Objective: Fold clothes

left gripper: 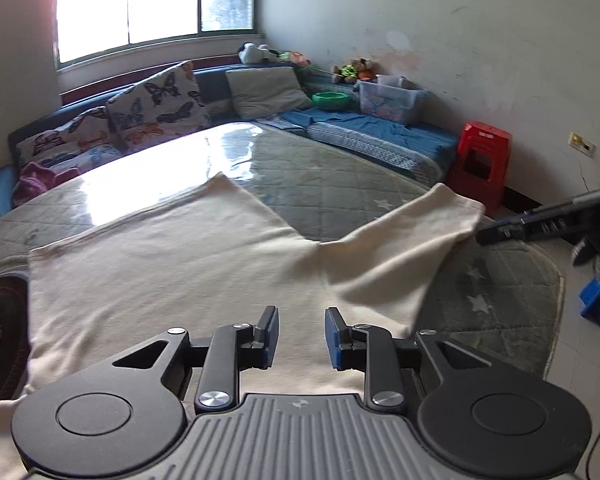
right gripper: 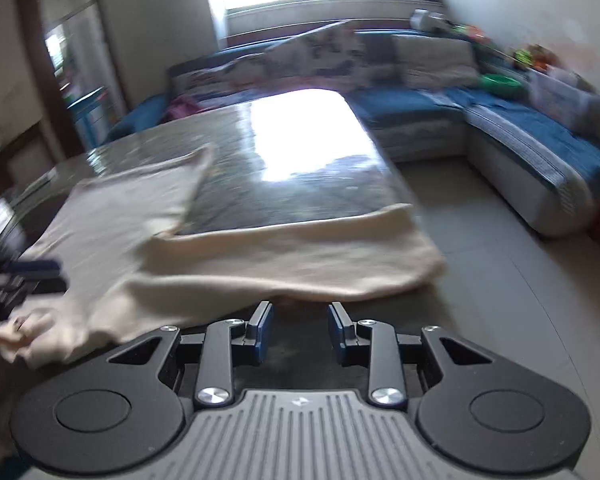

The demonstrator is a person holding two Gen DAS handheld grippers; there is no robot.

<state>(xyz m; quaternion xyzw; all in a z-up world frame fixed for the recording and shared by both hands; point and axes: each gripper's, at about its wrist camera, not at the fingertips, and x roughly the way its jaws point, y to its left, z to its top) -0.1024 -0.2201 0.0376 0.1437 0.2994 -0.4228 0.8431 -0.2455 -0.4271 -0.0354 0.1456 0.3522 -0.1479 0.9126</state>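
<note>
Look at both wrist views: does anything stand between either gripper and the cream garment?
Nothing visible does. The left gripper hangs open right over the cream garment. The right gripper is open just short of the garment's near edge, with only bare table cover between them.

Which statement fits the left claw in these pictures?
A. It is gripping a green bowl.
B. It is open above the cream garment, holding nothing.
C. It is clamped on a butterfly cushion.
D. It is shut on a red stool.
B: in the left wrist view the left claw has its jaws apart with only the cream garment spread on the table showing through the gap.
</note>
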